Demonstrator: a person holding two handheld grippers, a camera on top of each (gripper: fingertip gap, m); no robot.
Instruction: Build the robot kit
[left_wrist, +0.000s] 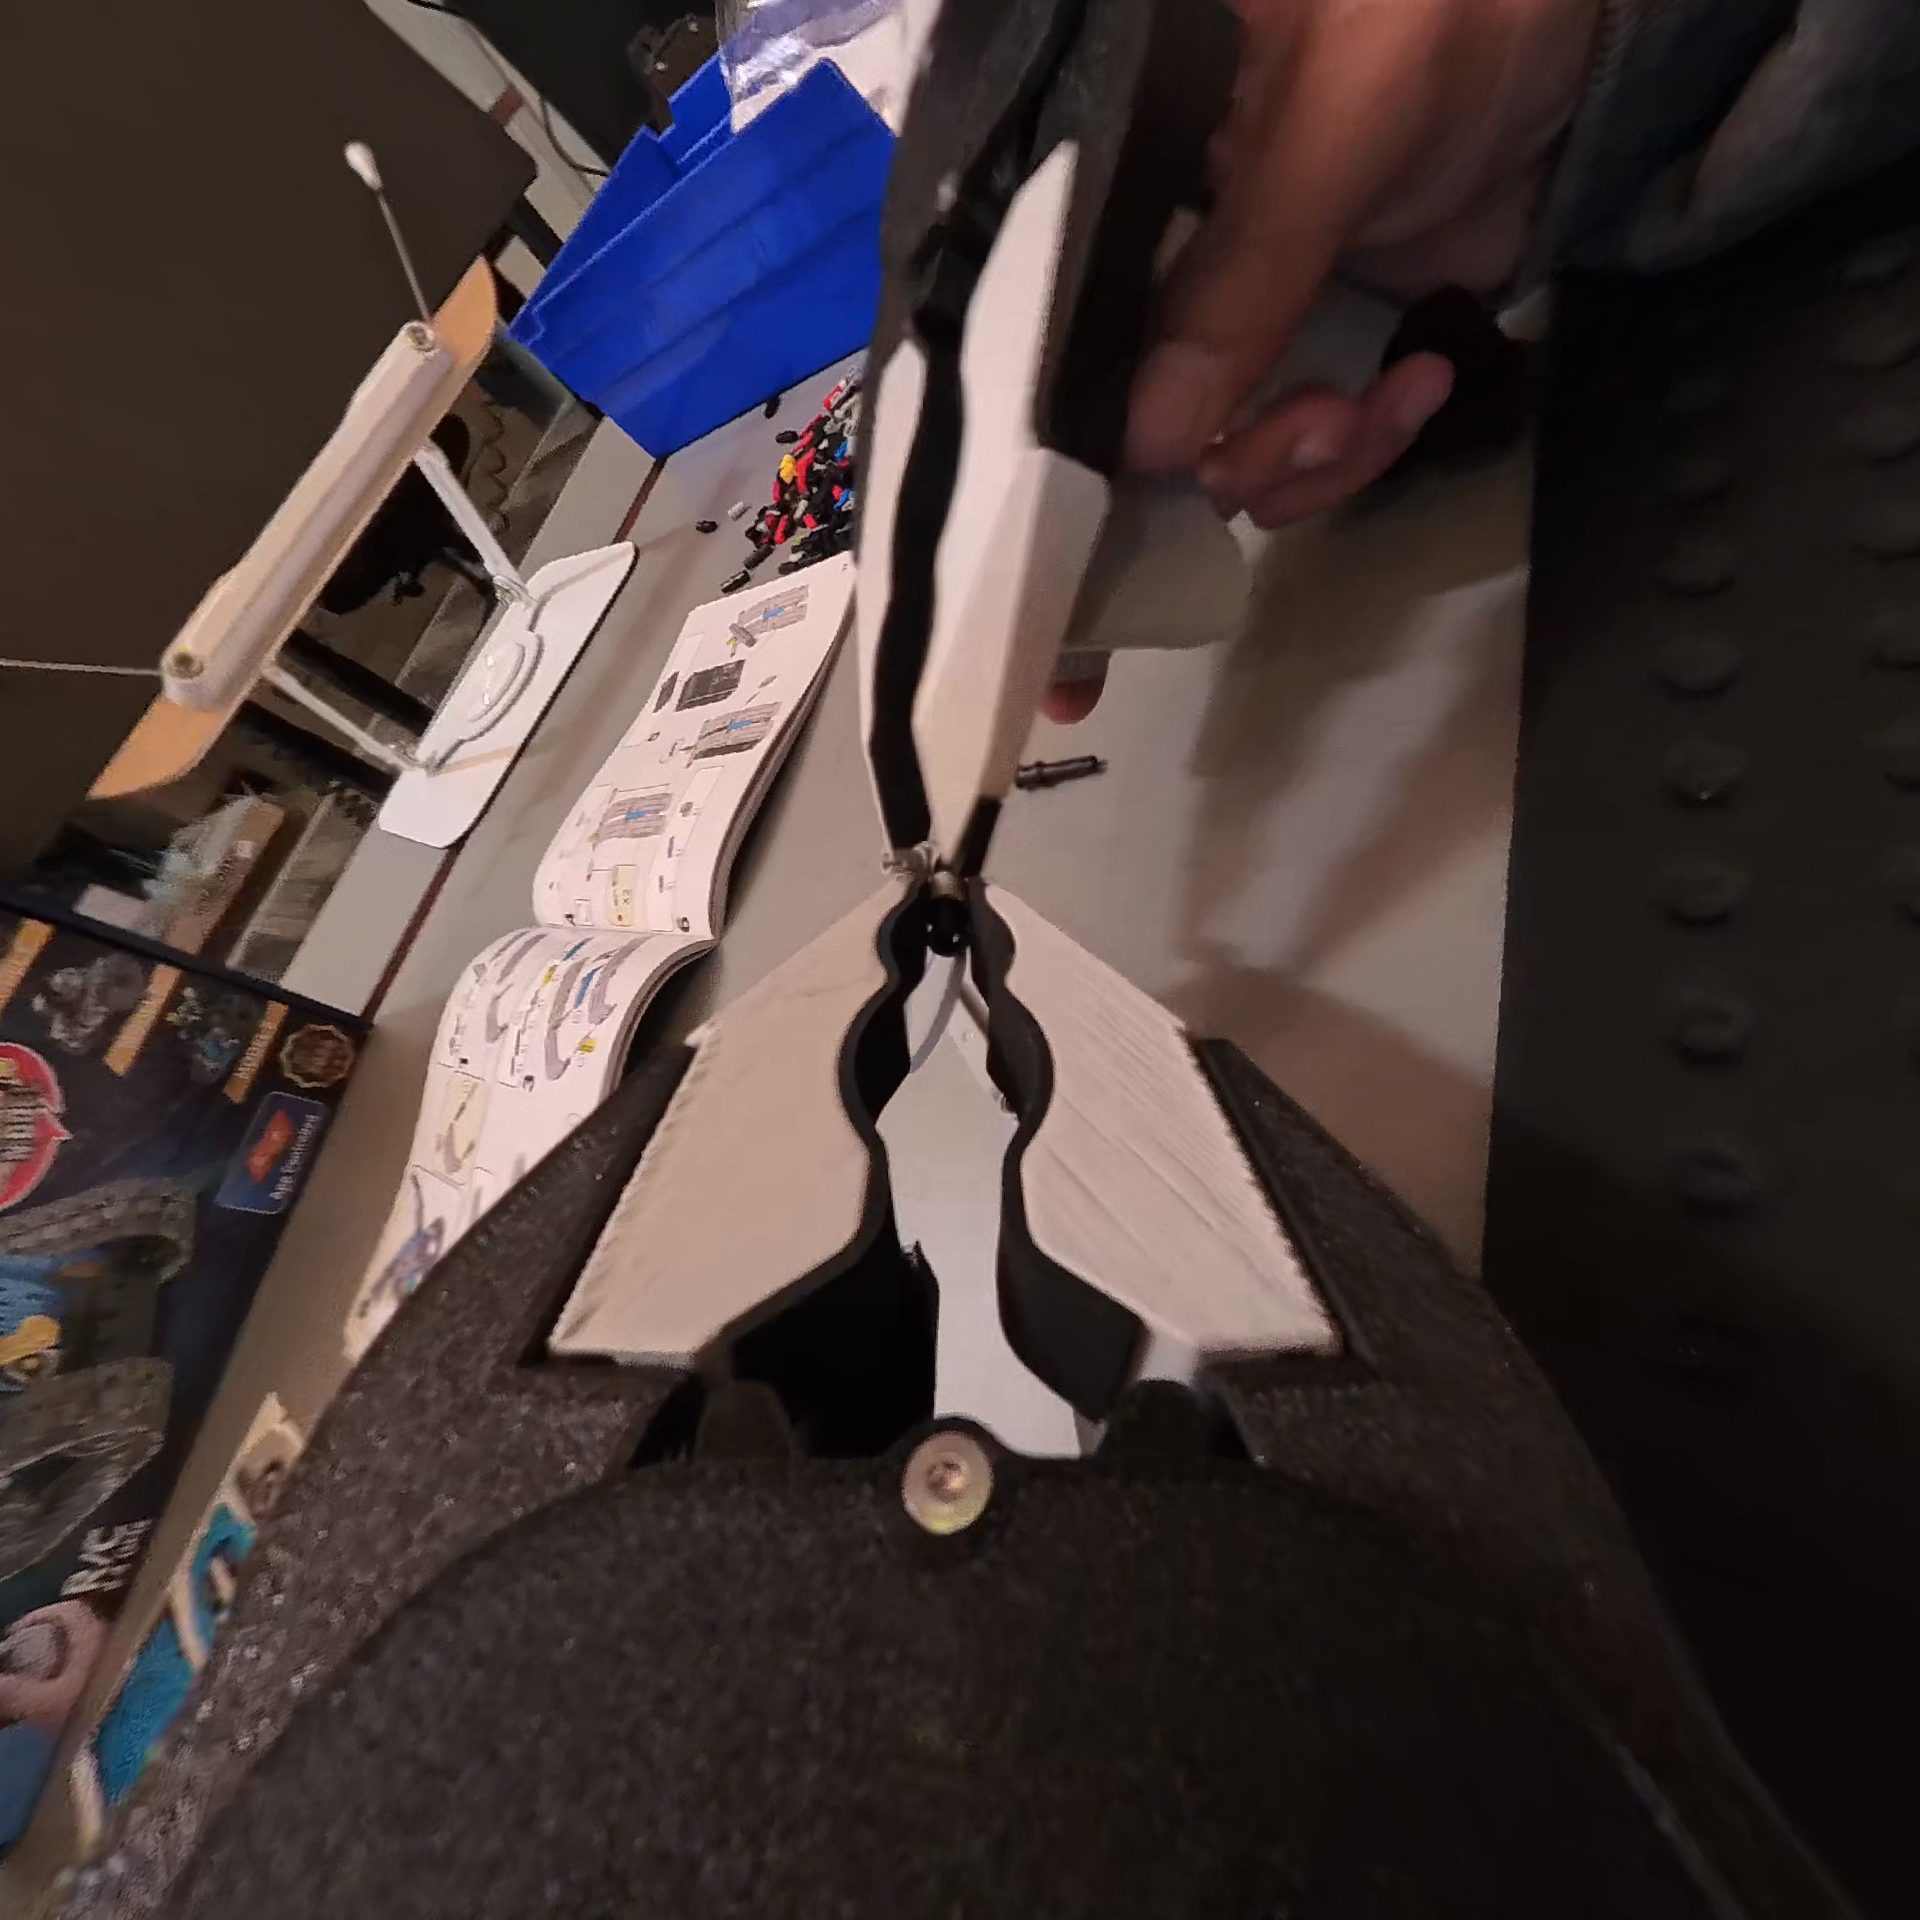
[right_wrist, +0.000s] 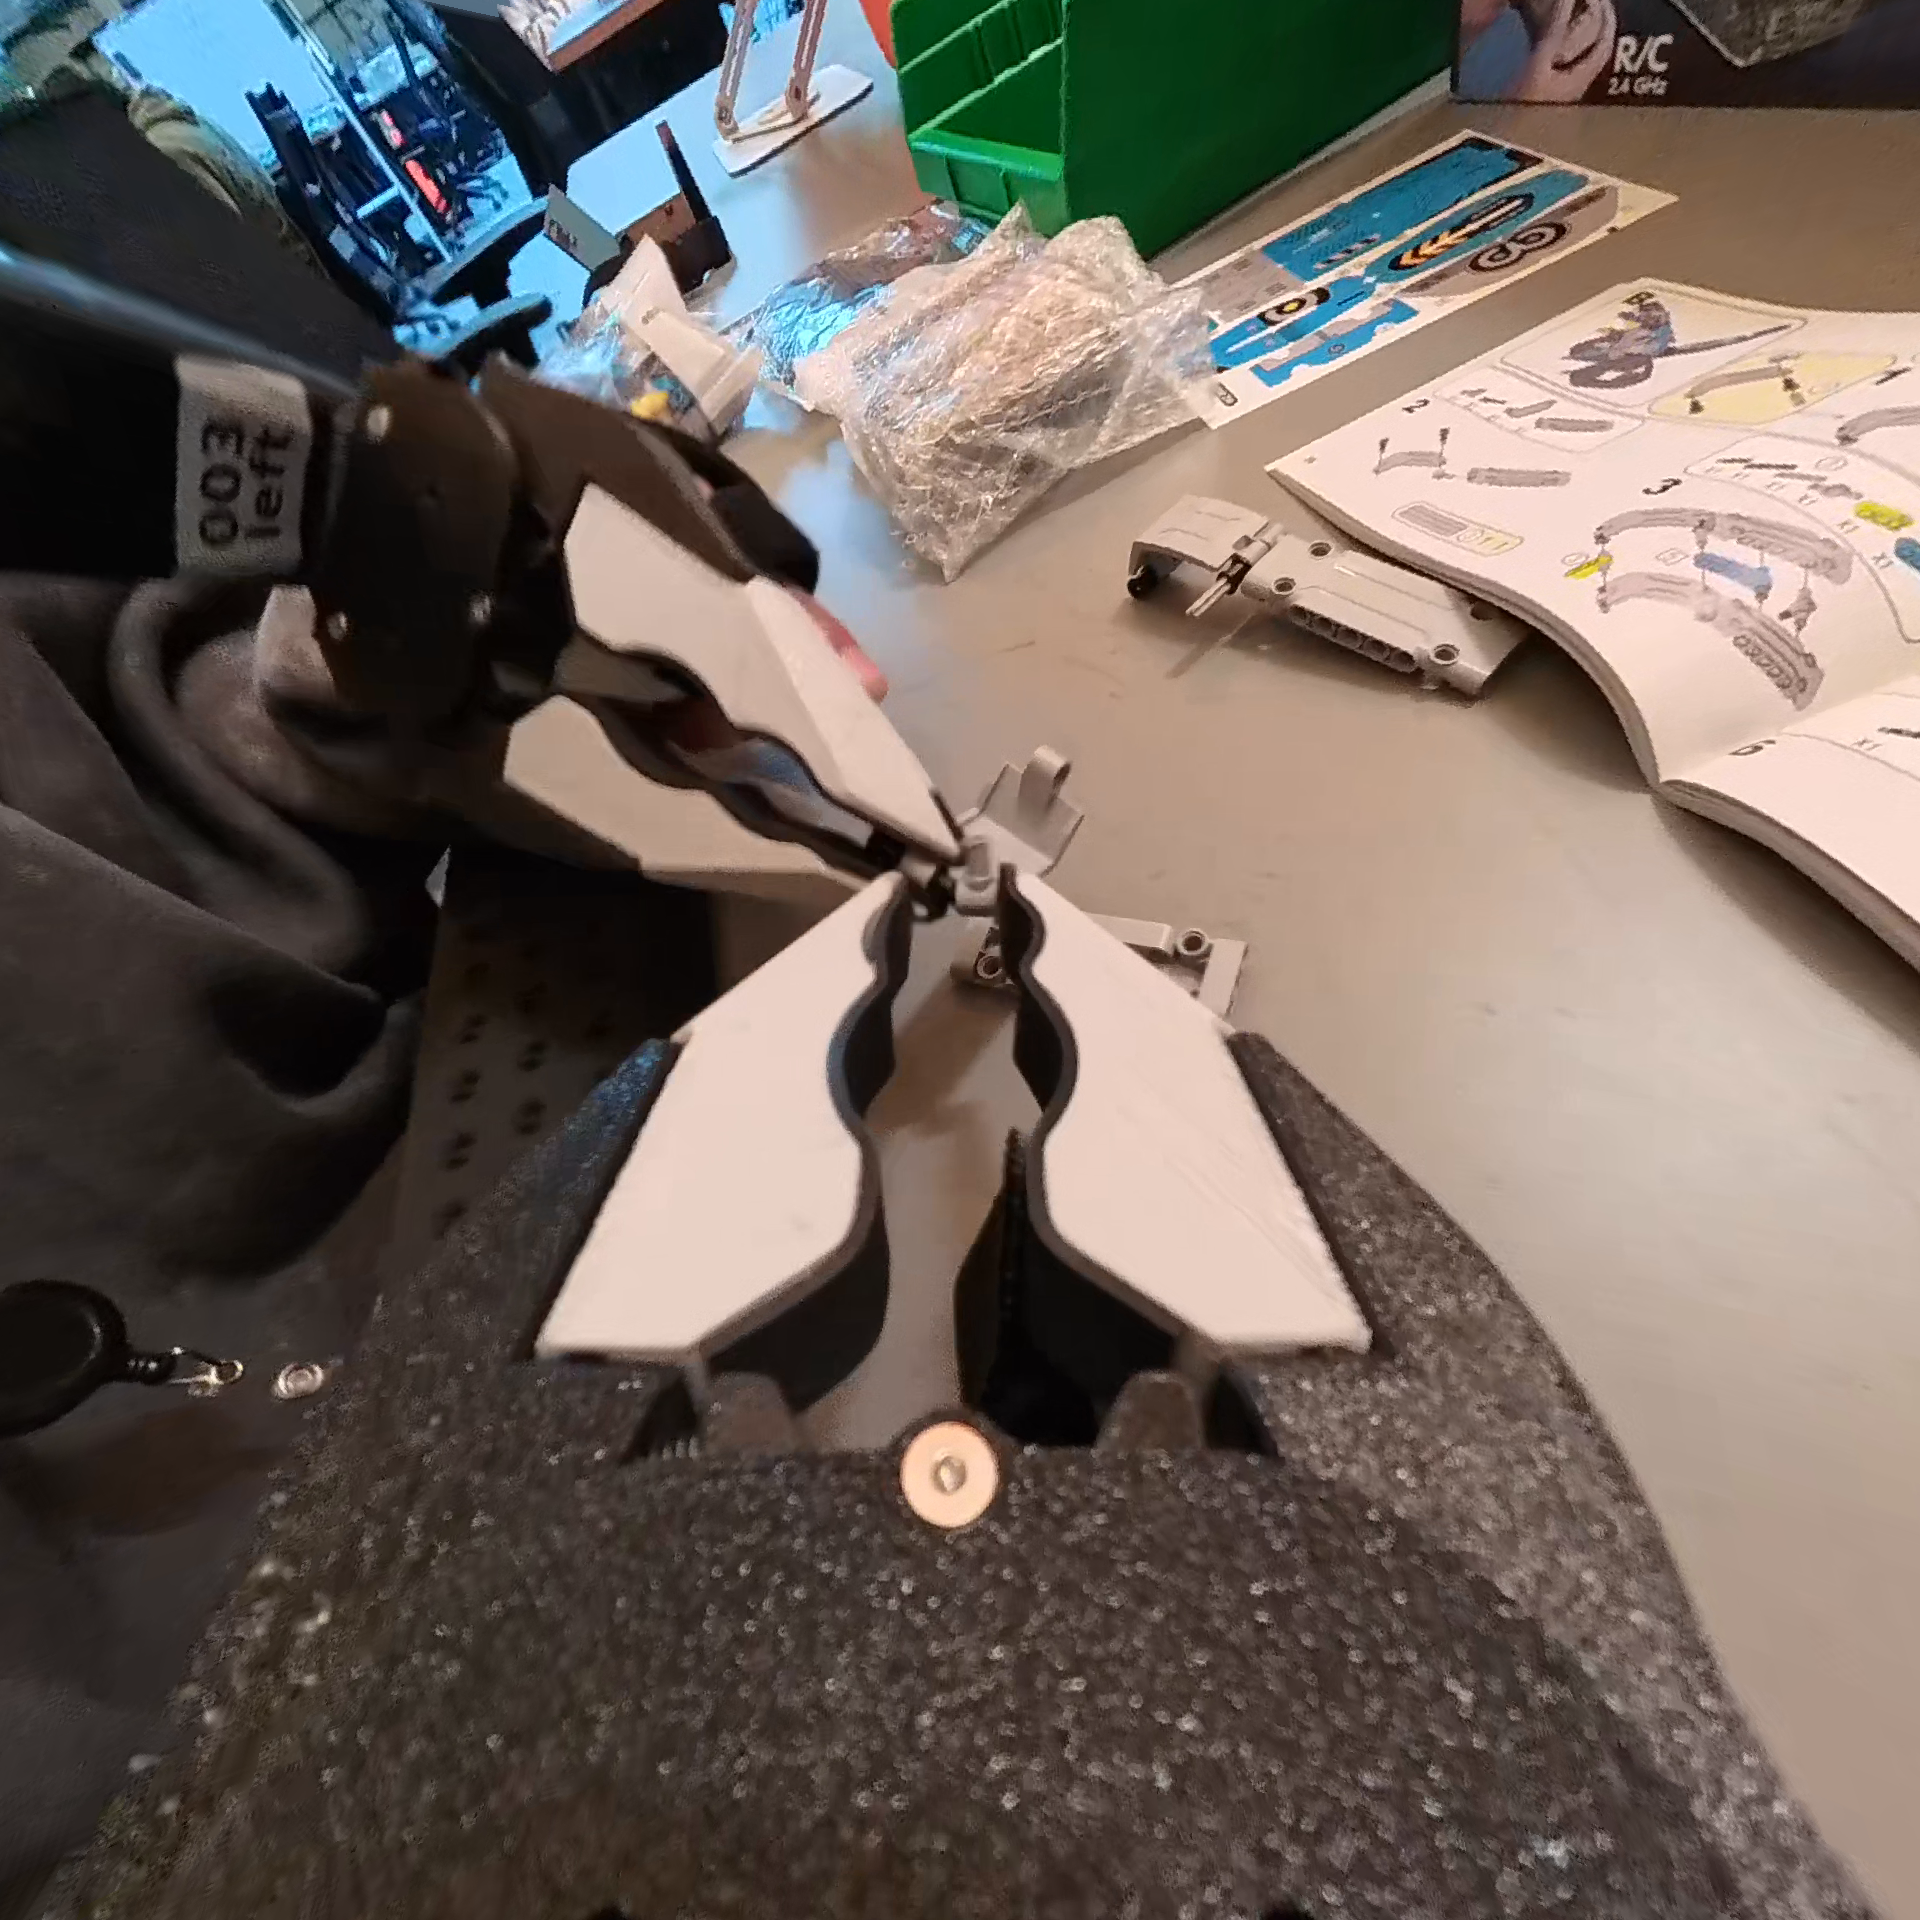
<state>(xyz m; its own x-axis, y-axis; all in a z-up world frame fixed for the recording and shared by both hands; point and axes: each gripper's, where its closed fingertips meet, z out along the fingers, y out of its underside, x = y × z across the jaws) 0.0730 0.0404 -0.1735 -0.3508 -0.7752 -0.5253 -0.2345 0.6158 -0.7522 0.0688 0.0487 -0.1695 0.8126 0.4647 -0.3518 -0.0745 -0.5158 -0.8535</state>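
Note:
In the left wrist view my left gripper (left_wrist: 940, 902) is shut on a small black pin (left_wrist: 941, 930). My right gripper (left_wrist: 928, 850), held by a hand (left_wrist: 1299, 312), comes down from above, and its tips meet mine. In the right wrist view my right gripper (right_wrist: 951, 885) is shut on a small grey connector (right_wrist: 977, 875) of a grey toy panel assembly (right_wrist: 1029, 810) above the table. My left gripper (right_wrist: 940, 850) reaches in from the left and holds the black pin (right_wrist: 928, 896) against that connector.
An open instruction booklet (left_wrist: 675, 779) (right_wrist: 1662, 520), blue bins (left_wrist: 727, 260), a pile of small parts (left_wrist: 810, 488), a white stand (left_wrist: 499, 675), a toy box (left_wrist: 104, 1195) and a loose black pin (left_wrist: 1060, 771) are on the table. So are a green bin (right_wrist: 1143, 104), plastic bags (right_wrist: 997, 353), a sticker sheet (right_wrist: 1403, 260) and another grey assembly (right_wrist: 1330, 613). Left and right tips are no more than a few centimetres apart.

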